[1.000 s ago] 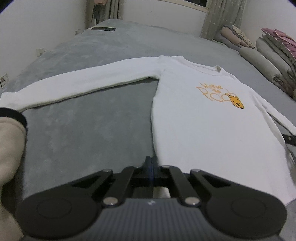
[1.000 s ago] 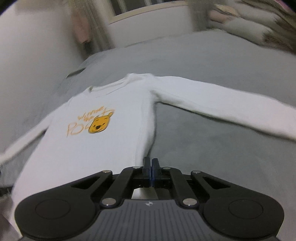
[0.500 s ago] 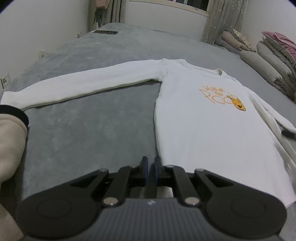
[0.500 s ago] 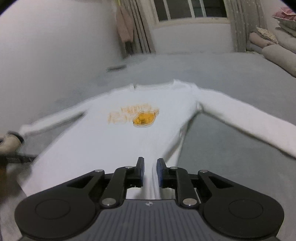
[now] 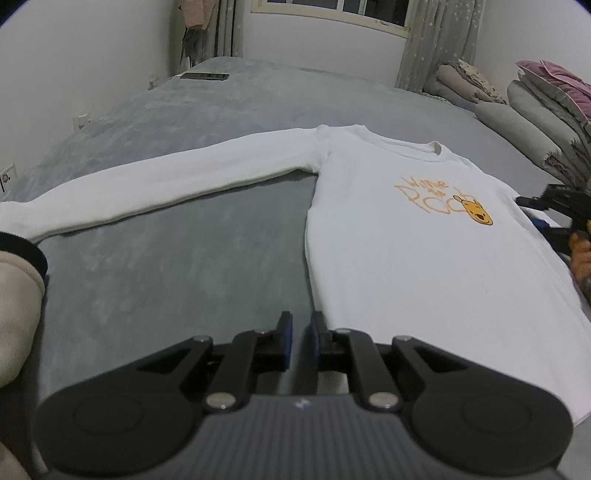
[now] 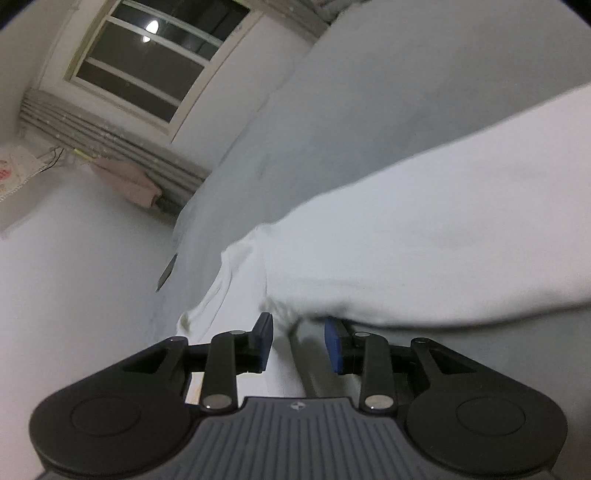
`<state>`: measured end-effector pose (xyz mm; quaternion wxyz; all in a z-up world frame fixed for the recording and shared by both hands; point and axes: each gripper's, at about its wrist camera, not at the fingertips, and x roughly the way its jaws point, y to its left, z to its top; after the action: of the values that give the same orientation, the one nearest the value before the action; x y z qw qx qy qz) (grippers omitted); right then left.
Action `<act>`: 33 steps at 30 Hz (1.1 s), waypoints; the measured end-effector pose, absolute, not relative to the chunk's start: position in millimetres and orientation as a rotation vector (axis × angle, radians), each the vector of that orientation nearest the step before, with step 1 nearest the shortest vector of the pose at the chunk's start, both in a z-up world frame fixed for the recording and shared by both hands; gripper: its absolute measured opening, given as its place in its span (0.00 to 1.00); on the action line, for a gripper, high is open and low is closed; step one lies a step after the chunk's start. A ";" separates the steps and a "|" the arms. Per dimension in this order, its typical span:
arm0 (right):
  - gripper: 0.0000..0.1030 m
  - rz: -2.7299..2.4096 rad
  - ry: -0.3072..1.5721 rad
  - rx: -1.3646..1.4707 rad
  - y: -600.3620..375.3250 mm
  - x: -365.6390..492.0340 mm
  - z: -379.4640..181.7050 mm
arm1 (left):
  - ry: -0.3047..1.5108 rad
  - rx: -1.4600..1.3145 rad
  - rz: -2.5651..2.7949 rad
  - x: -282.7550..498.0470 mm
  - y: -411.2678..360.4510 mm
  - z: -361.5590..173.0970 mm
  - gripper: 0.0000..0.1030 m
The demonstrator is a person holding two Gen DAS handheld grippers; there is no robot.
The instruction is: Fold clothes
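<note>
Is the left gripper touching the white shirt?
Apart. In the left wrist view, the left gripper has only grey bedcover between its slightly parted fingers; the white shirt edge lies just beside it.

Place: home bedroom
Bed: wide grey bedspread, filling most of the floor space
Bedding: folded quilts and pillows, stacked along 1 side
Window: white-framed window, grey curtains beside it
Walls: white, wall sockets low down
Garments: hanging in corner
</note>
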<state>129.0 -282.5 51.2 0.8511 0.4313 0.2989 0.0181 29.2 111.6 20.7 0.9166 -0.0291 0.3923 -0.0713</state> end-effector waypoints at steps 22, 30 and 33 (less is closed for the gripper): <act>0.26 0.064 0.654 0.709 -289.9 124.4 77.8 | 0.795 -0.061 -0.142 31.8 116.6 22.9 0.12; 0.26 0.064 0.641 0.703 -277.1 146.6 61.8 | 0.796 -0.076 -0.153 35.1 117.9 21.7 0.08; 0.09 0.041 0.654 0.601 -267.4 150.1 65.6 | 0.799 -0.052 -0.149 33.1 116.3 21.8 0.00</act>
<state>150.1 -267.4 65.6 0.9028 0.2907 0.3165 0.0196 33.1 116.3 21.8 0.9183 -0.0251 0.3884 -0.0725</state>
